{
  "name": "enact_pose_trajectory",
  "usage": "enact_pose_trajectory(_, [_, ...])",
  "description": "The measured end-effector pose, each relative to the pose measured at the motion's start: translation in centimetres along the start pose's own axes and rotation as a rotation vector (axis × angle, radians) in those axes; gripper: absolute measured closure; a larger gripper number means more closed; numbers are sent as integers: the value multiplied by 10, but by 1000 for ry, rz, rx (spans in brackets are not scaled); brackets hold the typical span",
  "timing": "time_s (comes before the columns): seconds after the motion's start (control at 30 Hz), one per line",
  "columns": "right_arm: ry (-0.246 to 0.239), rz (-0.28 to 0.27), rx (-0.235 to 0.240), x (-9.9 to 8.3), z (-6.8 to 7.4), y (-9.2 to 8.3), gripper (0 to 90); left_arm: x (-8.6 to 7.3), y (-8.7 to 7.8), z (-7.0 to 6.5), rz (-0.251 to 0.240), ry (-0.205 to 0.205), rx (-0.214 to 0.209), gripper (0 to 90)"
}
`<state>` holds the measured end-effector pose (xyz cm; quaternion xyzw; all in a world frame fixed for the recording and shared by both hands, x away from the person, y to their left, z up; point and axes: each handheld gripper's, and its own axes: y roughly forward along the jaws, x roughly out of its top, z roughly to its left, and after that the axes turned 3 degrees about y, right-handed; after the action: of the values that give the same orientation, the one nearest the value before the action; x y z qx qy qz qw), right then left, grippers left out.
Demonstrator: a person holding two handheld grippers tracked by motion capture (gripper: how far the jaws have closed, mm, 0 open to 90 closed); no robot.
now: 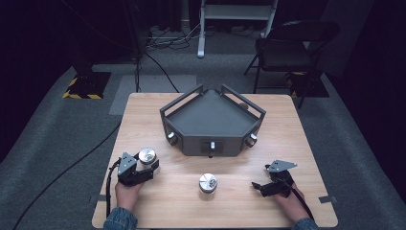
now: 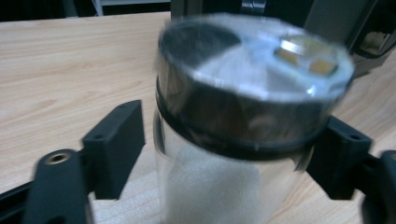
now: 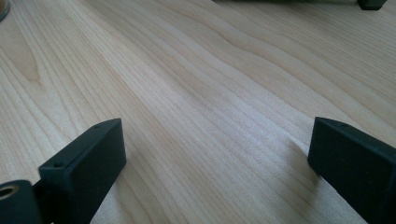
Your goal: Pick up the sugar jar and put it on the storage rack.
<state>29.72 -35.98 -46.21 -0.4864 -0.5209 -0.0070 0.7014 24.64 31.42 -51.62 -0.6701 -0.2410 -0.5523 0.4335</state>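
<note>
From the high view, the left hand-held gripper [image 1: 143,163] is sitting at the bench's [image 1: 143,115] left front with a silver-capped jar [image 1: 147,156] at its tip; a second jar [image 1: 208,182] is standing alone mid-front, and a dark tray [image 1: 210,123] is sitting behind it.

Left gripper view: jaws are bracketing the jar [image 2: 243,126], though whether they're touching it is unclear.

Right gripper view: the right hand-held gripper [image 3: 217,158] is gaping wide over bare wood, holding nothing.

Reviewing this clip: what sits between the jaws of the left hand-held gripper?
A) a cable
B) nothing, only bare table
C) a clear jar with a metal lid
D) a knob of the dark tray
C: in the left gripper view a clear jar with a metal lid stands between the left hand-held gripper's jaws; a gap shows at one jaw, so a firm grip can't be confirmed.
</note>
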Motion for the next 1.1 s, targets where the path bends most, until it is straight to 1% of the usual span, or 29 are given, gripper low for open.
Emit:
enact_pose_trajectory(0.03, [0, 0, 0, 0, 0, 0, 41, 0, 0, -3, -3, 26, 10, 286])
enact_pose_trajectory(0.07, [0, 0, 0, 0, 0, 0, 41, 0, 0, -8, 0, 42, 28, 296])
enact_pose_trajectory(0.1, [0, 0, 0, 0, 0, 0, 41, 0, 0, -10, 2, 48, 34, 299])
enact_pose_trajectory(0.4, [0, 0, 0, 0, 0, 0, 41, 1, 0, -12, 3, 48, 41, 302])
enact_pose_trajectory(0.53, [0, 0, 0, 0, 0, 0, 41, 7, 0, -12, 16, 49, 30, 302])
enact_pose_trajectory(0.67, [0, 0, 0, 0, 0, 0, 41, 12, 0, -12, 10, 50, 18, 302])
enact_pose_trajectory(0.73, [0, 0, 0, 0, 0, 0, 41, 20, 1, -13, 4, 59, 7, 302])
enact_pose_trajectory(0.77, [0, 0, 0, 0, 0, 0, 41, 24, 2, -14, -7, 58, 0, 302])
enact_pose_trajectory(0.8, [0, 0, 0, 0, 0, 0, 41, 24, 2, -14, -7, 58, 0, 302])
enact_pose_trajectory(0.87, [0, 0, 1, 0, 0, 0, 40, 30, 1, -15, -21, 60, -6, 302])
enact_pose_trajectory(0.97, [0, 0, 1, 0, 0, 0, 40, 45, 0, -21, -37, 71, -8, 302])
enact_pose_trajectory(1.03, [-1, 0, 0, 0, 0, 0, 40, 56, 0, -24, -49, 63, -16, 303])
enact_pose_trajectory(1.1, [-1, 0, 0, 0, 0, 0, 40, 69, 1, -26, -53, 64, -29, 303])
